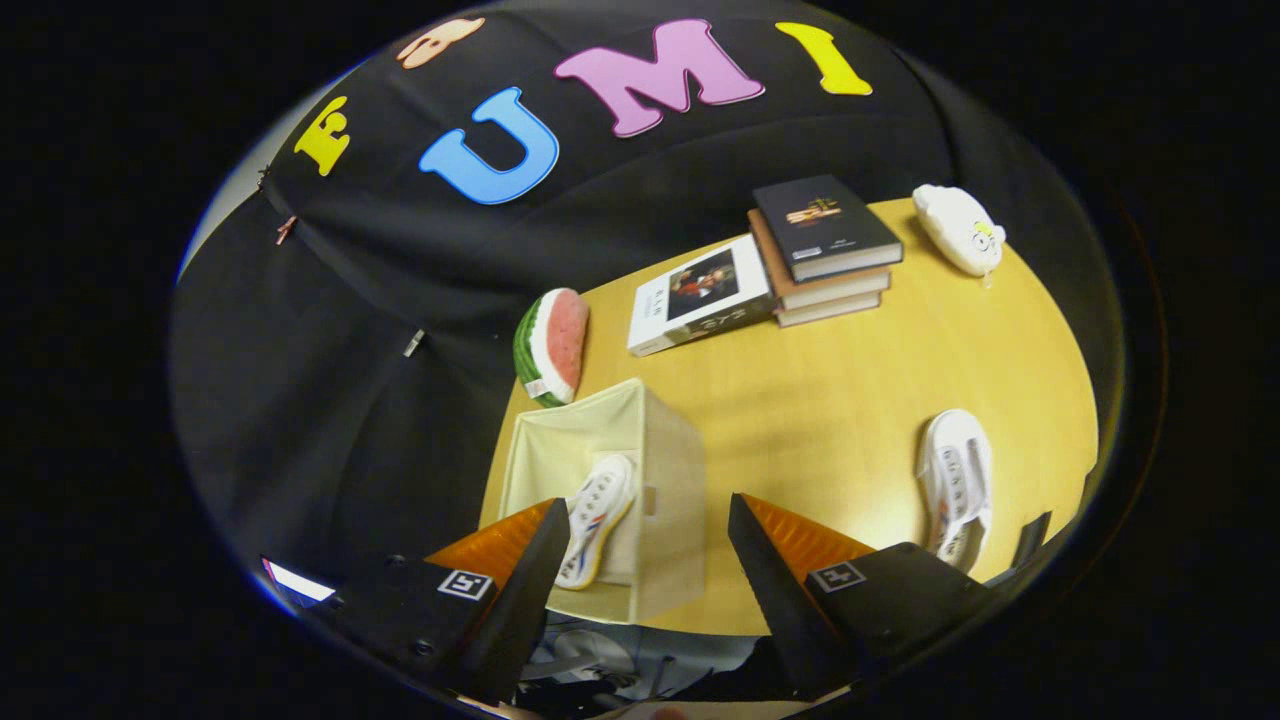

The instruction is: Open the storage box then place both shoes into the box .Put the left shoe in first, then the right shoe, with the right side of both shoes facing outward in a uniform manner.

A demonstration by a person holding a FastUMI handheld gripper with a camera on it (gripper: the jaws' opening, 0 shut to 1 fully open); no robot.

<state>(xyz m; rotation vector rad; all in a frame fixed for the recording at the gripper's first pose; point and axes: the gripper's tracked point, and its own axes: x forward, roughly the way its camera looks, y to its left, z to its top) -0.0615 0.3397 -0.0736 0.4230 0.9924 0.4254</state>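
A cream fabric storage box (655,450) stands open on the yellow wooden table (820,400), just ahead of my left finger (525,560). One white shoe (597,515) with red and blue stripes lies inside the box, partly behind that finger. The other white shoe (957,485) lies on the table beyond my right finger (775,560), to the right. My gripper (645,560) is open and high above the table's near edge, with nothing between its fingers.
A watermelon-slice toy (553,345) leans beyond the box at the table's far edge. A white book (700,295) and a stack of books (825,250) lie at the back. A white plush toy (958,228) sits at the far right corner.
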